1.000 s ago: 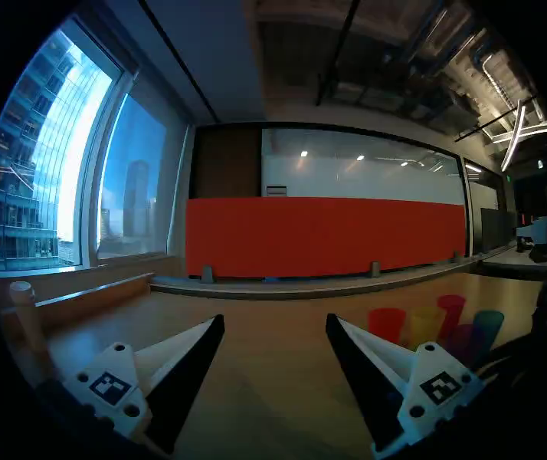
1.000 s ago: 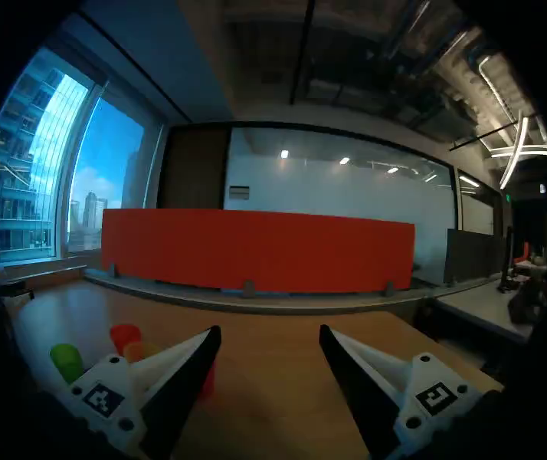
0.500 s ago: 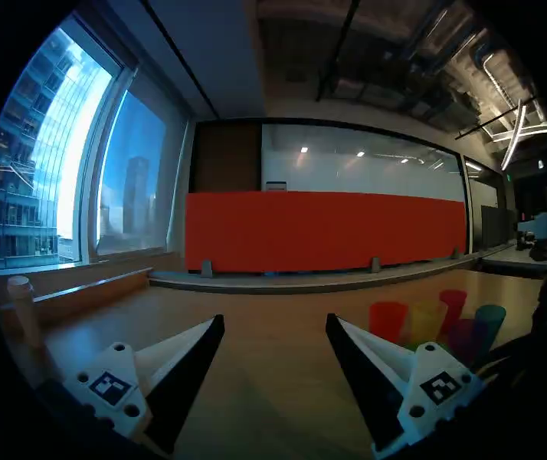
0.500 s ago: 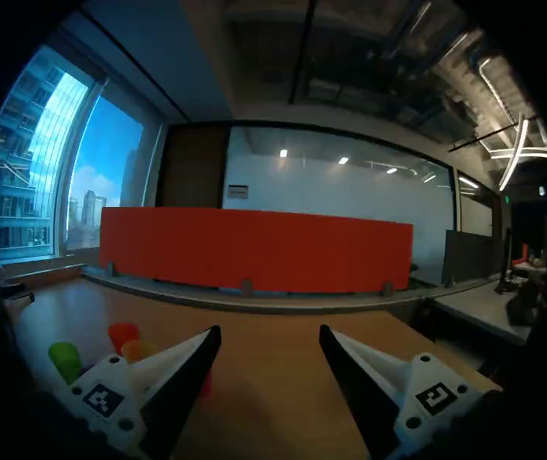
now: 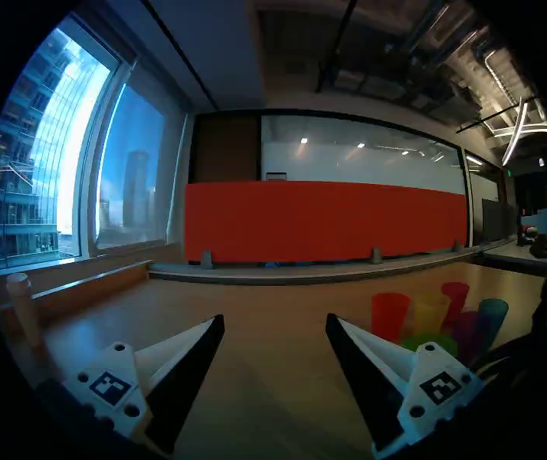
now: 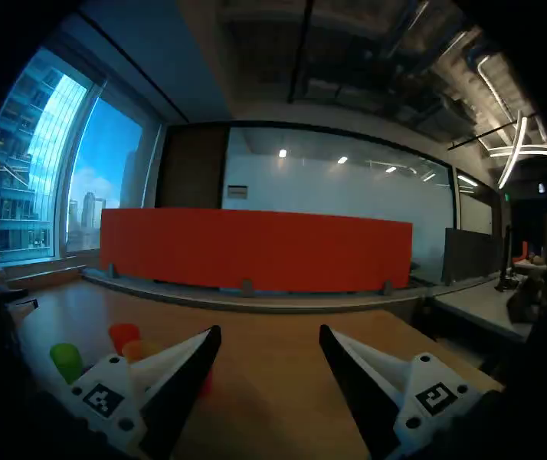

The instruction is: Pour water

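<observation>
Over the table [image 5: 273,406]: left gripper [image 5: 273,317], right gripper [image 6: 269,328] level, jaws apart

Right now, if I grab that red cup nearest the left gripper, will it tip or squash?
The red cup looks like thin translucent plastic, so it is probably light and may flex under a hard squeeze. It is tall for its width, so a sideways nudge could tip it. It stands close beside the yellow cup, which might get knocked too.
</observation>
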The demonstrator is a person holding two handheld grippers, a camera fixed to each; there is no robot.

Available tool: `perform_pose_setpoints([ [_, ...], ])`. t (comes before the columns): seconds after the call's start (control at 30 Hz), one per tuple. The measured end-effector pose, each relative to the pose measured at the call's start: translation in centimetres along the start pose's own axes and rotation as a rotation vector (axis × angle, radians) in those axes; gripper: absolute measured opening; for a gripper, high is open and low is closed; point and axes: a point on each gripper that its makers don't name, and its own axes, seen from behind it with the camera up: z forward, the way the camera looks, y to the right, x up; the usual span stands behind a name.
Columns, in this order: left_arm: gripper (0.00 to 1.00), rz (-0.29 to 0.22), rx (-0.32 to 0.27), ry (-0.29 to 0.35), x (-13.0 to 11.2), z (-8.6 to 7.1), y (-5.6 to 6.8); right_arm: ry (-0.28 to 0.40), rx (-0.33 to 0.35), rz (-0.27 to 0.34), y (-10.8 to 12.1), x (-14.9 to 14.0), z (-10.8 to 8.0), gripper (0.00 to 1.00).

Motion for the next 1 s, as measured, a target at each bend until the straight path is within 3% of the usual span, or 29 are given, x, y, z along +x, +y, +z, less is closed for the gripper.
perform_pose_setpoints([
  [1.0,0.99,0.002,-0.008,-0.008,-0.31,0.06,0.32,0.028,0.018,0.022,0.58,-0.10,-0.91,0.99],
])
